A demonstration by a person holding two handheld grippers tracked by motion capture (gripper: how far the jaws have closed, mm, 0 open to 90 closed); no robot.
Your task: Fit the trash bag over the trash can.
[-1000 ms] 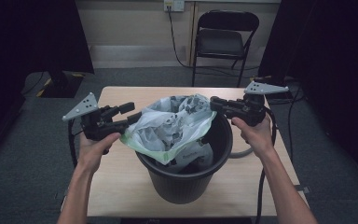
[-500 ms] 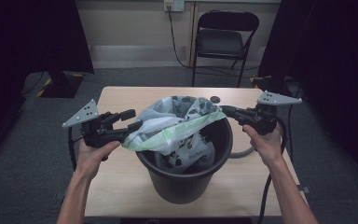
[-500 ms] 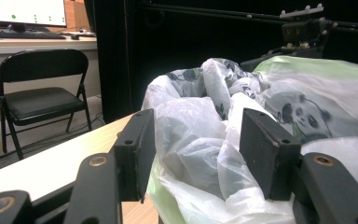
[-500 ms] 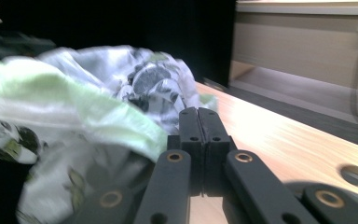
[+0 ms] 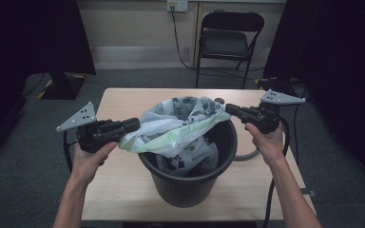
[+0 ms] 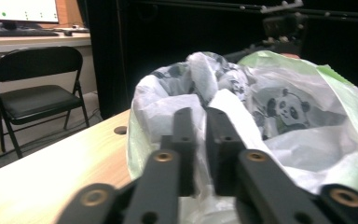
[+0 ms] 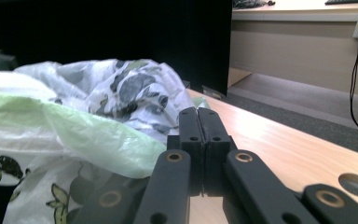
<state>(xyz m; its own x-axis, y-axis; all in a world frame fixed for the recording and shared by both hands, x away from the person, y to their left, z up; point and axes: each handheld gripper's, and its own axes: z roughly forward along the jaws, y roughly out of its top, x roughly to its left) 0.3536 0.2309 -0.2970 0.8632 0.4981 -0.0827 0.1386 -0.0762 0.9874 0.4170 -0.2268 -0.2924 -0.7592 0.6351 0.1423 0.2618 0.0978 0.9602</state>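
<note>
Two grippers, left (image 5: pixel 129 126) and right (image 5: pixel 232 111), each clenched on the mouth of one panda-print bag (image 5: pixel 180 126), stretched it over a black bin (image 5: pixel 190 183) on the table (image 5: pixel 119 190). Bag partly inside; its rim was not yet folded over the bin's edge.

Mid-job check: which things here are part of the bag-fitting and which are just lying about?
In the job: plastic bag, black bin, left gripper, right gripper, both clamped on the bag's rim.

Lying about: folding chair, wall outlet.
</note>
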